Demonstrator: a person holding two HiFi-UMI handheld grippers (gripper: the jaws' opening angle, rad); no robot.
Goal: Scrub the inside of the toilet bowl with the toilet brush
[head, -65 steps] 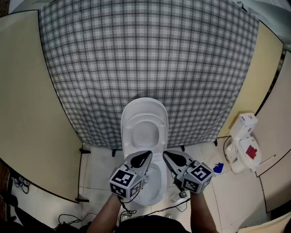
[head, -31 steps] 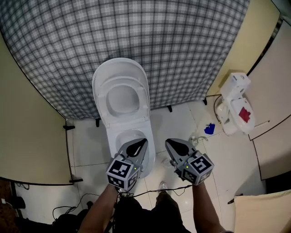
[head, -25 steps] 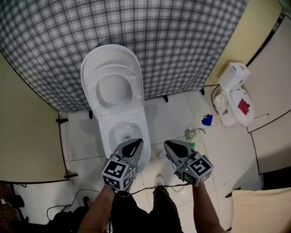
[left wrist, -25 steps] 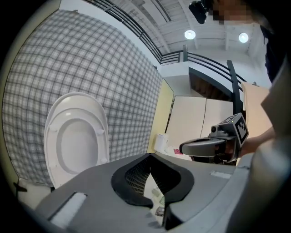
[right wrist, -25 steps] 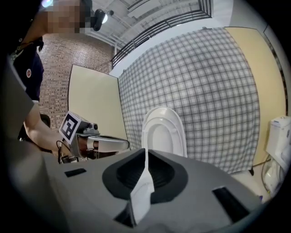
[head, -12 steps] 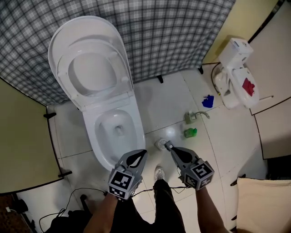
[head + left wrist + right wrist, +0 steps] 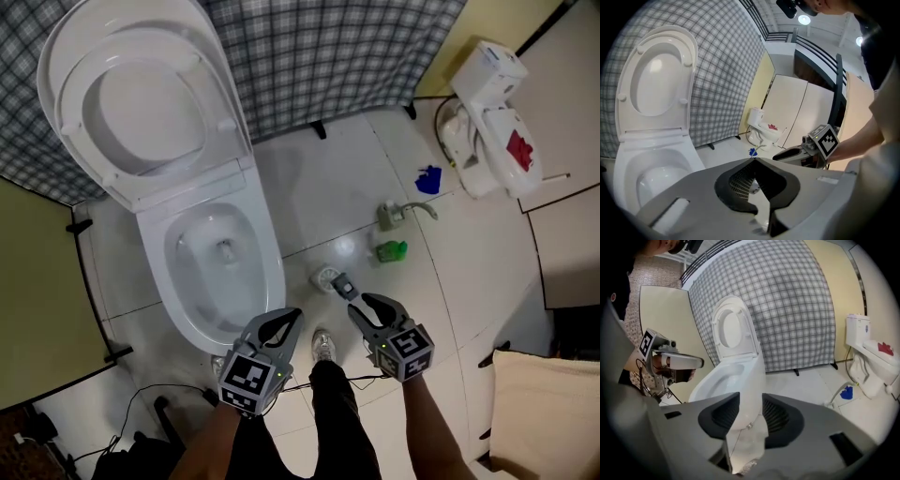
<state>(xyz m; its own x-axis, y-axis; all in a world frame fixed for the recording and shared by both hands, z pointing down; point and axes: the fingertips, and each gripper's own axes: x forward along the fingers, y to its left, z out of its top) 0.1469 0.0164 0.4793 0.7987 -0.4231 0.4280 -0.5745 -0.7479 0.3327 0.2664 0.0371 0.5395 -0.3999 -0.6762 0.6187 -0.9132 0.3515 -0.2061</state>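
Note:
The white toilet has its lid and seat raised; its bowl [image 7: 267, 281] lies open at the left, and also shows in the left gripper view [image 7: 628, 173] and the right gripper view [image 7: 723, 376]. A small white round thing [image 7: 325, 277] stands on the floor tiles right of the bowl; I cannot tell whether it is the brush's stand. My right gripper [image 7: 357, 298] [image 7: 750, 397] hovers just short of it. Its jaws have just been opening, with nothing between them. My left gripper [image 7: 289, 317] [image 7: 753, 160] is shut and empty by the bowl's front rim.
A green object [image 7: 392, 250], a grey spray bottle [image 7: 394, 215] and a blue object [image 7: 428, 178] lie on the tiles to the right. A second small toilet [image 7: 492, 112] stands at the far right. A checked curtain [image 7: 328, 47] hangs behind. Cables and the person's foot [image 7: 322, 345] are below.
Both grippers have sunk toward the floor and the view has tipped down, sliding the toilet up and left. The right gripper's jaws, shut before, now stand apart near the white round thing.

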